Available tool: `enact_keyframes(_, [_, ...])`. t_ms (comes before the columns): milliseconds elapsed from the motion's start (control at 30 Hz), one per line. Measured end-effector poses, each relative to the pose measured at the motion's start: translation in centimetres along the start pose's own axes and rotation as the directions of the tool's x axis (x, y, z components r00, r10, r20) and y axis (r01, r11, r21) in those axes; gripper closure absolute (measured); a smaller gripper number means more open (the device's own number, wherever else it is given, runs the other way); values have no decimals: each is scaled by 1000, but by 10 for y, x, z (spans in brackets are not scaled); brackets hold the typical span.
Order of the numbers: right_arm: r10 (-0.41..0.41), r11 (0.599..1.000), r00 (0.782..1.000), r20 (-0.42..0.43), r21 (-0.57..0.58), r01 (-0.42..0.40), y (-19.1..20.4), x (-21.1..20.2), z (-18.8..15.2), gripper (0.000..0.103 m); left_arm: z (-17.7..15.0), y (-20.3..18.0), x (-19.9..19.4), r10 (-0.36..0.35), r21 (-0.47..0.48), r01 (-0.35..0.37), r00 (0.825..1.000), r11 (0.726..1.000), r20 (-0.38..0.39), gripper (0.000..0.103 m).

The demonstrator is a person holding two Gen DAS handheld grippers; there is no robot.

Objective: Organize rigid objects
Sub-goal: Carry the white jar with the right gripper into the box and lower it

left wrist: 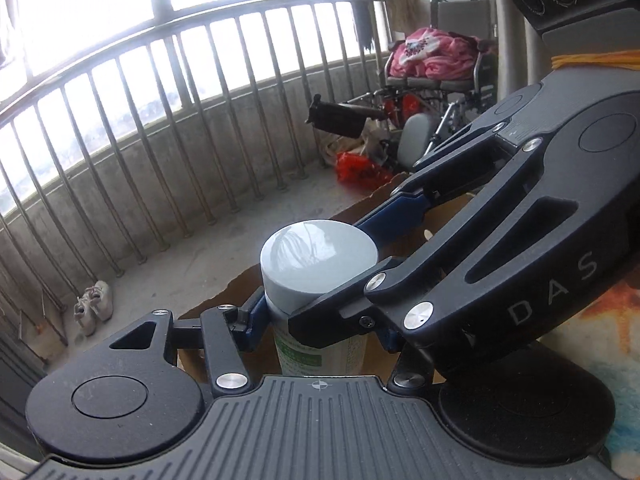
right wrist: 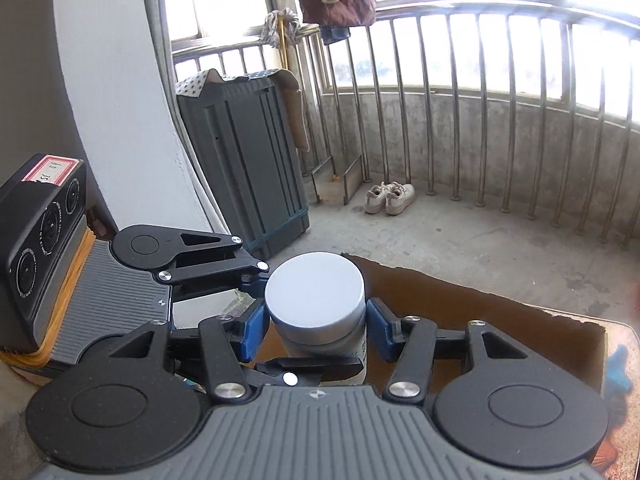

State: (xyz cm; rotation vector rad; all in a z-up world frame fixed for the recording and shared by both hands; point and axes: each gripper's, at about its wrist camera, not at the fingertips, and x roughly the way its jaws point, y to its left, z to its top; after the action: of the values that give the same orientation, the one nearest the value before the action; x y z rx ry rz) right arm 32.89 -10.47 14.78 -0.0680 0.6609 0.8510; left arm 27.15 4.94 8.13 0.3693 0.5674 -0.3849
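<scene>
A white bottle (left wrist: pixel 316 264) with a wide pale grey cap and a green label stands upright between both grippers, above an open cardboard box (left wrist: pixel 240 284). My left gripper (left wrist: pixel 316 336) is shut on the bottle's body just under the cap. My right gripper (left wrist: pixel 336 272) reaches in from the right, its fingers around the same bottle. In the right wrist view the bottle (right wrist: pixel 316 296) fills the centre, and my right gripper (right wrist: pixel 316 328) has its blue pads (right wrist: pixel 252 328) pressed on either side at the cap's lower edge. The left gripper (right wrist: pixel 288 324) comes in from the left. The box (right wrist: pixel 480 320) lies below and to the right.
A metal railing and low concrete wall ring the balcony floor. A pair of sneakers (right wrist: pixel 390 198) sits by the railing. A dark grey cabinet (right wrist: pixel 248 160) stands at the left wall. A wheelchair with pink clothes (left wrist: pixel 436 56) and a red bag (left wrist: pixel 360 168) crowd the far corner.
</scene>
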Motion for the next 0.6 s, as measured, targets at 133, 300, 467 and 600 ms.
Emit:
enact_keyframes(133, [-15, 998, 999, -28, 60, 17, -37, 36, 0, 46, 2, 16, 39, -24, 41, 26, 999, 999, -44, 50])
enact_keyframes(300, [-6, 989, 998, -55, 146, 14, -74, 62, 1, 46, 3, 37, 68, -55, -27, 53, 991, 998, -118, 49])
enact_keyframes(467, [7, 980, 996, -89, 201, 11, -90, 87, 4, 47, -5, 41, 89, -23, -25, 19, 980, 1000, -198, 46])
enact_keyframes(600, [2, 981, 995, -99, 191, 17, -88, 100, 4, 47, -4, 43, 86, -4, -16, 0, 973, 1000, -233, 43])
